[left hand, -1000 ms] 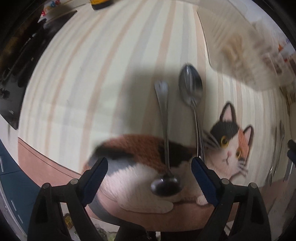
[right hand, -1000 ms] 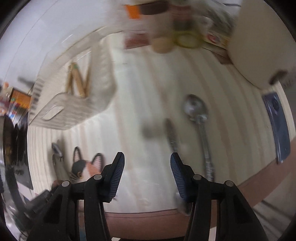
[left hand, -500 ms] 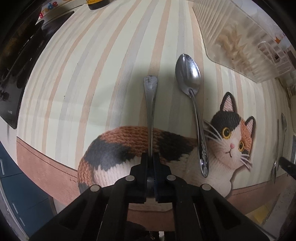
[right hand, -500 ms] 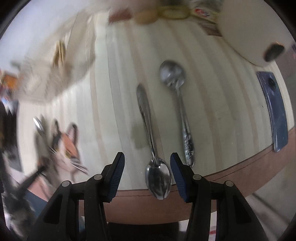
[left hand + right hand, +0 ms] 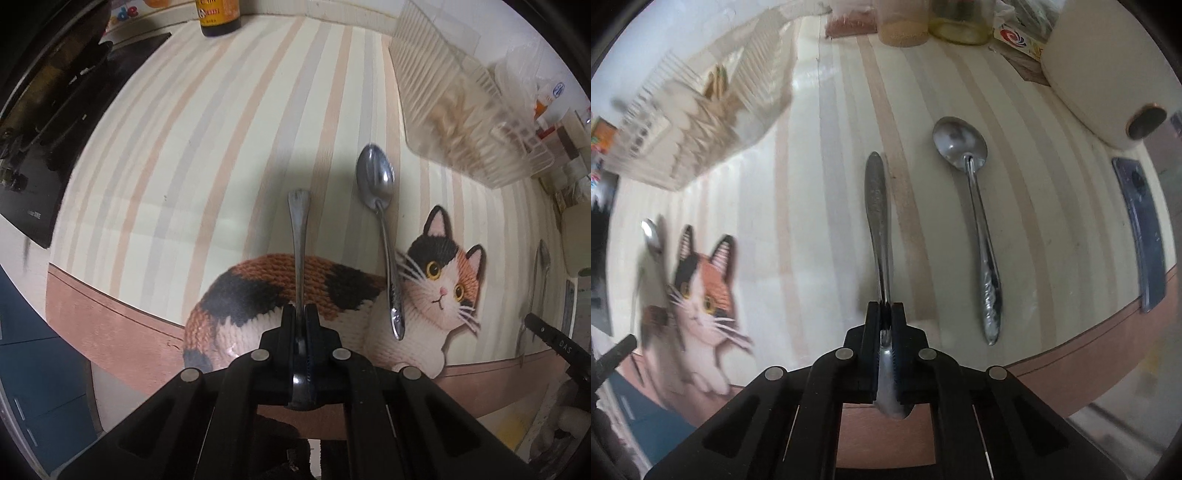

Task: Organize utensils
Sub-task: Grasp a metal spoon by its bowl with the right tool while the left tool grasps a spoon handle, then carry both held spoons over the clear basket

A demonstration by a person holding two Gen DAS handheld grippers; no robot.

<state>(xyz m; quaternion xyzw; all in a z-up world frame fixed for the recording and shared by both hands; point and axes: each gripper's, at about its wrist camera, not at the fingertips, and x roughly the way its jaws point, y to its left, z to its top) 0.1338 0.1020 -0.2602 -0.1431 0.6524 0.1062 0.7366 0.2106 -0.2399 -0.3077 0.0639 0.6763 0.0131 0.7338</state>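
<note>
My left gripper (image 5: 300, 314) is shut on a metal spoon (image 5: 298, 236) near its bowl; the handle points away over the striped mat with a cat picture (image 5: 439, 284). A second spoon (image 5: 380, 221) lies just right of it, bowl far. My right gripper (image 5: 885, 312) is shut on another spoon (image 5: 877, 206), handle pointing away. A fourth spoon (image 5: 975, 214) lies to its right on the mat, bowl far. A clear plastic basket (image 5: 458, 110) holding wooden utensils stands at the back; it also shows in the right wrist view (image 5: 701, 122).
A dark sauce bottle (image 5: 219, 18) stands at the far edge and a black stove (image 5: 40, 122) at the left. Jars (image 5: 905, 22), a white appliance (image 5: 1108, 66) and a dark blue flat object (image 5: 1141, 225) sit around the right gripper. The table edge runs close below both grippers.
My right gripper has closed on the spoon that lay between its open fingers. My left gripper closed on its spoon a second ago and still holds it, raised slightly.
</note>
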